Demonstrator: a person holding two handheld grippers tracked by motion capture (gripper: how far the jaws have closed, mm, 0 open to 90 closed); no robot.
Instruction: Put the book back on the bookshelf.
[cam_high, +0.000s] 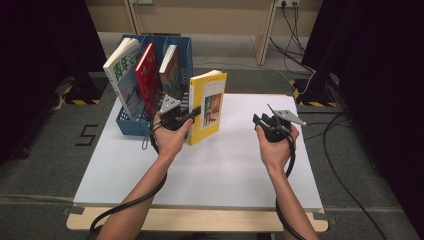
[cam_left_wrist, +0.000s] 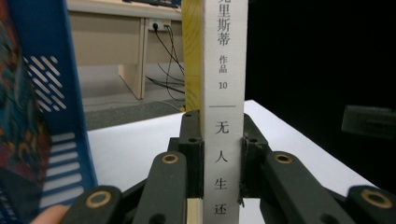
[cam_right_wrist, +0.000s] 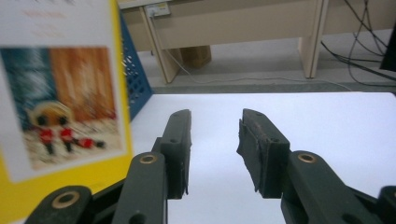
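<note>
The left gripper (cam_high: 192, 113) is clamped on the spine of a yellow paperback book with a white spine (cam_high: 207, 106). In the left gripper view, both pads press flat against the two sides of the spine (cam_left_wrist: 223, 116), which bears black Chinese characters and the number 10 in a vertical column. The book stands upright, with its lower edge at or just above the white tabletop (cam_high: 225, 170); contact with the surface cannot be determined. The front cover is yellow and carries a white panel with a colour illustration showing small figures in red coats (cam_right_wrist: 60, 105). The page block at the top edge is cream-coloured.

The book is positioned just beside the right end of the blue perforated plastic file rack (cam_high: 132, 125), which stands at the far left of the tabletop. The rack holds three upright, leaning books: a white one with green lettering (cam_high: 122, 75), a red one (cam_high: 148, 77) and a multicoloured one (cam_high: 171, 70).

The right gripper (cam_high: 261, 120) is held well to the right of the rack, above the bare tabletop. Its jaws are apart, with nothing between them.
</note>
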